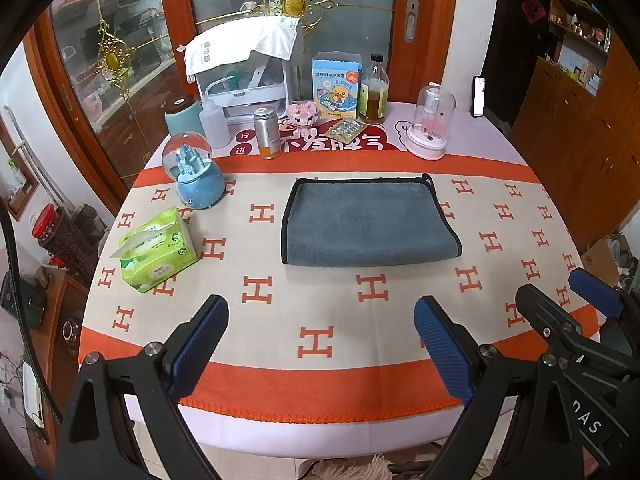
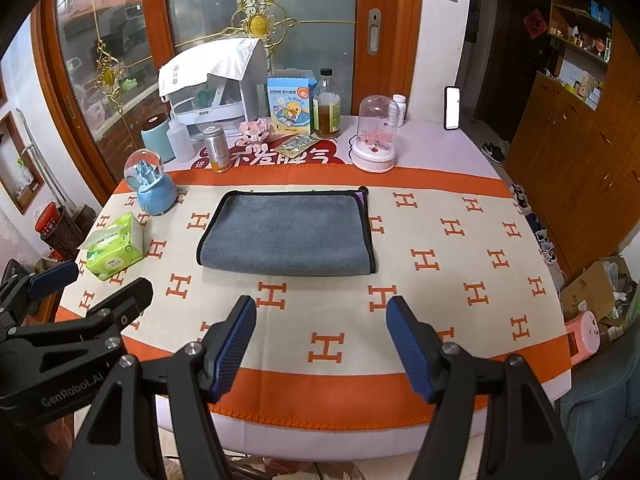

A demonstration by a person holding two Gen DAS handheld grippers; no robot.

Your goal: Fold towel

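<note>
At the far left, a snow globe [image 1: 193,172] and a tissue pack [image 1: 160,250] are set on the patterned tablecloth [image 1: 320,308]. The left gripper [image 1: 320,344] is held above the near edge, fingers apart and empty. The grey towel [image 1: 366,222] lies flat at the centre, apparently folded once, with the rounded fold at the near side. The right gripper [image 2: 320,344] is held near, fingers apart and empty. Risks: the tablecloth may be pinched together with the towel; only one layer may be caught, leaving the next fold misaligned.
</note>
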